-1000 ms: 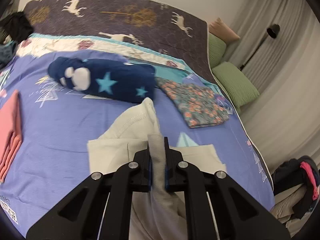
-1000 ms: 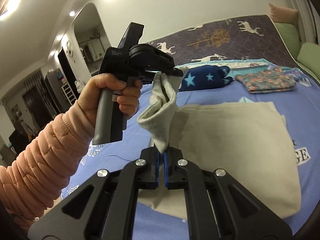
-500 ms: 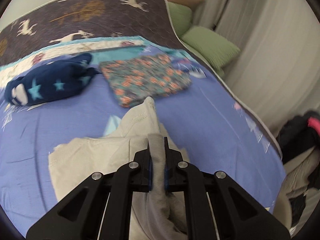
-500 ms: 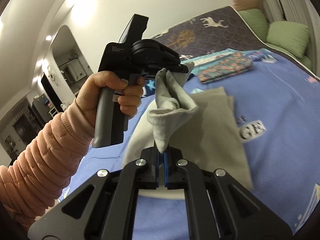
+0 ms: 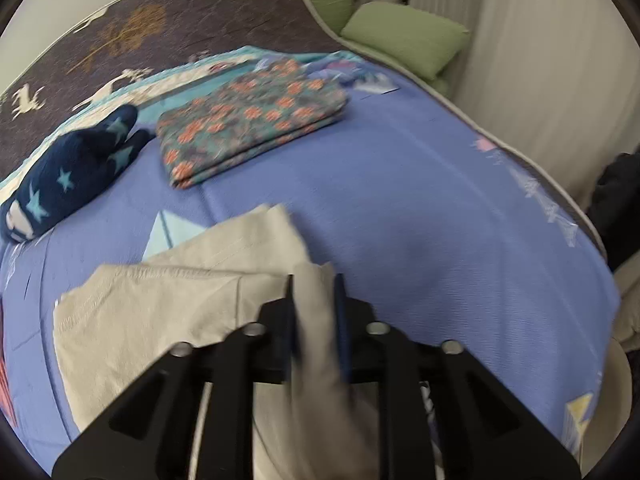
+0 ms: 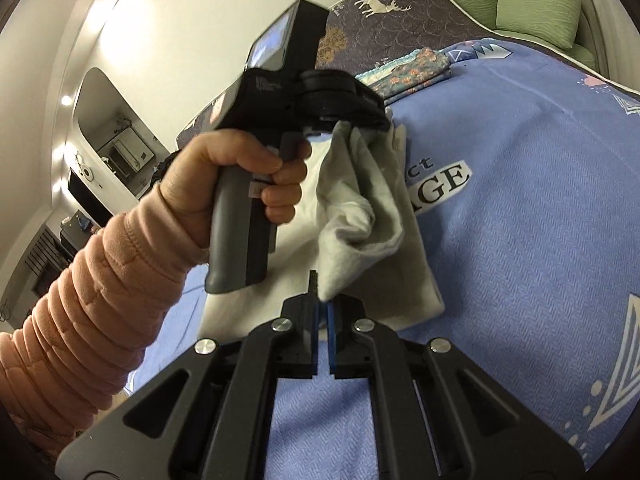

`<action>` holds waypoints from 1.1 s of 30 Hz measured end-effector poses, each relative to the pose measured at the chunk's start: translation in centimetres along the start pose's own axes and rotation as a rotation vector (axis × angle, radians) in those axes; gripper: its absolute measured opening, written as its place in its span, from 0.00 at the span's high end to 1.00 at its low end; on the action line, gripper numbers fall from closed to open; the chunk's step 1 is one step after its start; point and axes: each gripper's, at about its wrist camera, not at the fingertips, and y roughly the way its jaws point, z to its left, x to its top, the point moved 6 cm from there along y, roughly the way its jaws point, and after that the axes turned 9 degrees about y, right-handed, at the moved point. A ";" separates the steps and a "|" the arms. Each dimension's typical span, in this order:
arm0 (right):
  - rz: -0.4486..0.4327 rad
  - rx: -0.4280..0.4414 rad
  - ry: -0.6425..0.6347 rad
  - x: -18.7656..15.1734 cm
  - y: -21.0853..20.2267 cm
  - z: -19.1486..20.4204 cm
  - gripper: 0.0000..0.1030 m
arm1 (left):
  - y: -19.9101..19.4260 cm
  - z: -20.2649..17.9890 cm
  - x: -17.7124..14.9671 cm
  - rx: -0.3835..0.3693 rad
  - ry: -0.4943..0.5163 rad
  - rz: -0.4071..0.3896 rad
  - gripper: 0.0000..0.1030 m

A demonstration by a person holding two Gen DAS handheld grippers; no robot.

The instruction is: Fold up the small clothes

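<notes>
A light grey garment (image 5: 160,308) lies partly folded on the blue bedsheet (image 5: 440,220). My left gripper (image 5: 314,280) points down at its right edge. Its jaws are opening, and a bunched fold of the grey cloth still sits loosely between them. In the right wrist view a hand in a pink sleeve holds the left gripper (image 6: 376,120), and the garment (image 6: 360,200) hangs down from its fingers. My right gripper (image 6: 323,304) is shut on the lower corner of that hanging fold, a little above the sheet.
A folded floral cloth (image 5: 248,120) and a navy star-patterned bundle (image 5: 68,176) lie further back on the bed. Green pillows (image 5: 404,36) sit at the far right corner. Dark clothes (image 5: 616,200) are piled beyond the bed's right edge.
Both grippers carried the grey fold across the bed to the right and lower. The left jaws, tight on the cloth before, now stand apart. The right jaws stay pinched on it.
</notes>
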 end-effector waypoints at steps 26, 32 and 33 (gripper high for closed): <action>0.116 -0.134 0.085 0.4 1.6 -4.6 0.88 | -10.9 7.4 -20.6 0.254 -0.100 -0.084 0.33; -0.088 -0.194 -0.133 3.7 -1.6 -0.1 0.80 | -11.7 7.8 -20.7 0.202 -0.155 -0.117 0.33; -0.092 -0.187 -0.161 4.1 -1.4 0.6 0.82 | -11.6 7.5 -20.8 0.195 -0.152 -0.118 0.33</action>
